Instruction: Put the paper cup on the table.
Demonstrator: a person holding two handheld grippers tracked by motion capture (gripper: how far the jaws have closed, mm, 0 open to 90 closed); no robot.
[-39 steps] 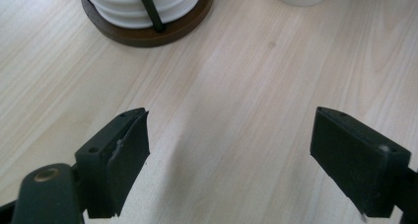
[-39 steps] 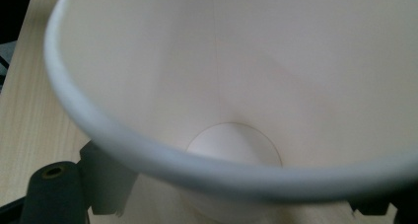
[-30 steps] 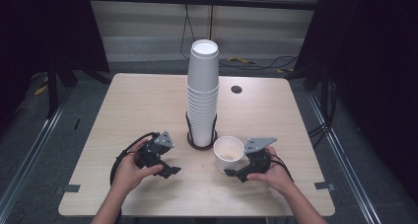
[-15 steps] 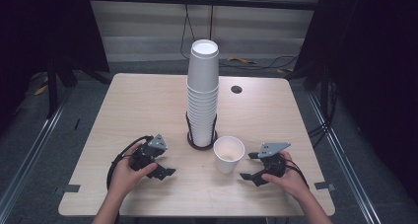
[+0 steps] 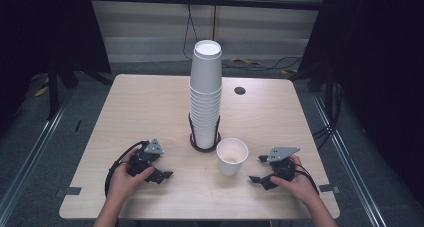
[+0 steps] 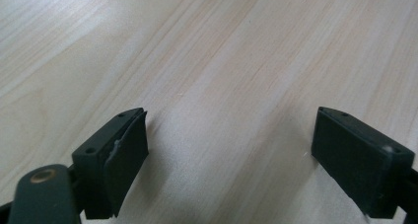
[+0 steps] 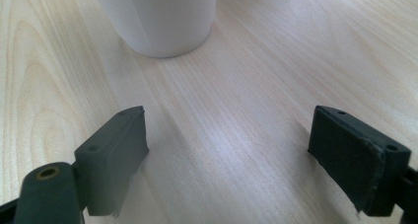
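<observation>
We see our left tool [image 5: 161, 173] low over bare bench [image 5: 150, 107] wood, its jaws apart with nothing between them, having just been opening. Our right tool [image 5: 257, 169] also stands with jaws apart and empty, aimed at the single white cup [image 5: 232, 156] but clear of it. That cup stands upright, mouth up, long axis vertical, between the tools and just beside the tall cup stack [image 5: 205, 94] in its black holder [image 5: 204, 144].

White paper cup [image 5: 232, 156] and white cup stack [image 5: 205, 94] in a black wire holder [image 5: 204, 143]; pale wood-grain table [image 5: 150, 112] with a dark round hole [image 5: 239, 90]; black left gripper [image 5: 159, 174] and right gripper [image 5: 260, 170], grey plates.
</observation>
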